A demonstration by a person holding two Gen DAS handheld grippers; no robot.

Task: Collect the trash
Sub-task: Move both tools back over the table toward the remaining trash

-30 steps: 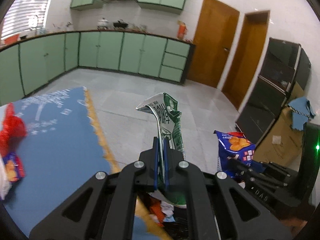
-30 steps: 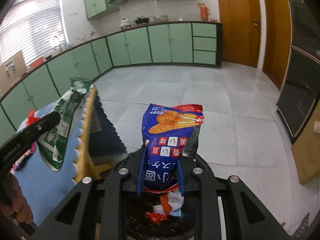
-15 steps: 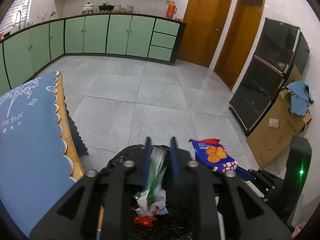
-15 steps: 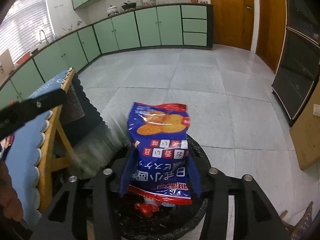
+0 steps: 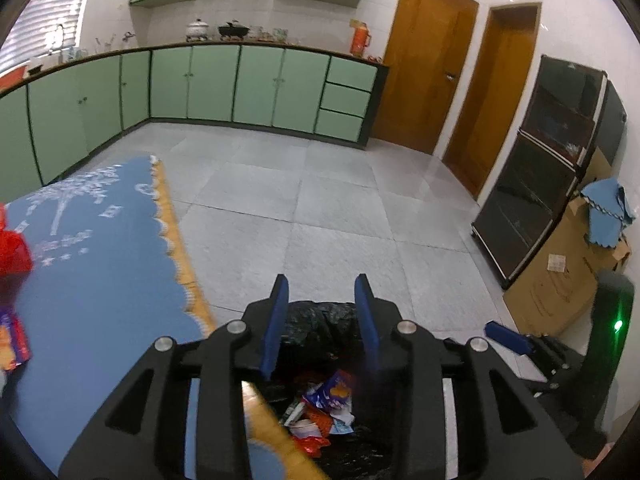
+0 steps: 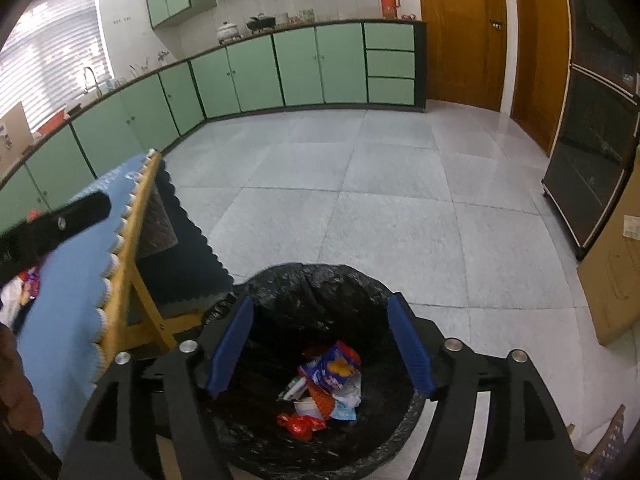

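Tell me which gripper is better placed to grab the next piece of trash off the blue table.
Probably left. The left gripper, empty with jaws opening, sits beside the blue table, where a red wrapper lies at its edge. The right gripper, also empty and opening, hangs over the trash bin, farther off.

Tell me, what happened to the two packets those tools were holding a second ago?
Both were let go. The left tool dropped its green and white carton and the right tool dropped the blue snack bag; both now stand empty, jaws opening, above the black-lined bin. The blue bag lies on the trash inside; the carton is hard to pick out. The table with the blue cloth stayed put.
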